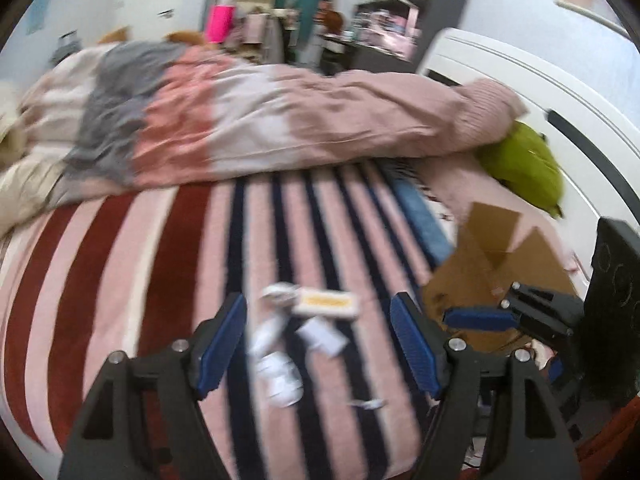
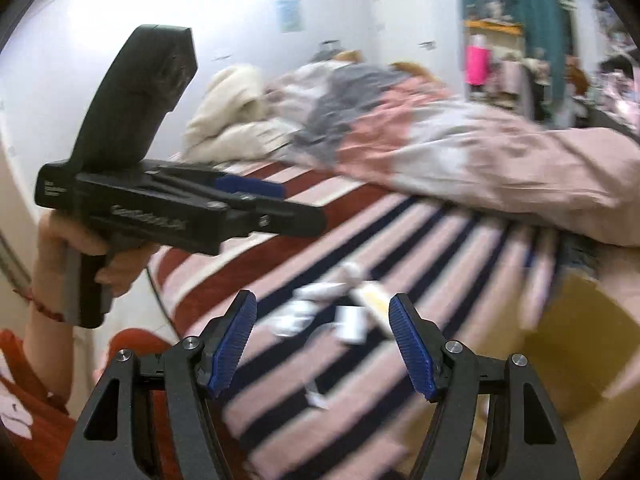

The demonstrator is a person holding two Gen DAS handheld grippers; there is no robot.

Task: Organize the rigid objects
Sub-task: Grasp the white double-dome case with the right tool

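Note:
Several small white items (image 1: 276, 356) and a flat white box with a yellow label (image 1: 326, 303) lie on the striped bedspread (image 1: 160, 240). My left gripper (image 1: 318, 344) is open and empty, just above them. They show blurred in the right wrist view (image 2: 332, 312). My right gripper (image 2: 322, 340) is open and empty, hovering over them. The left gripper also shows in the right wrist view (image 2: 256, 200), held in a hand. The right gripper also shows in the left wrist view (image 1: 480, 318), over an open cardboard box (image 1: 492, 264).
A rumpled pink and grey duvet (image 1: 248, 120) lies across the far half of the bed. A green pillow (image 1: 524, 164) sits by the white headboard (image 1: 560, 92). The cardboard box appears at the right (image 2: 576, 344). Cluttered shelves (image 1: 400, 4) stand beyond.

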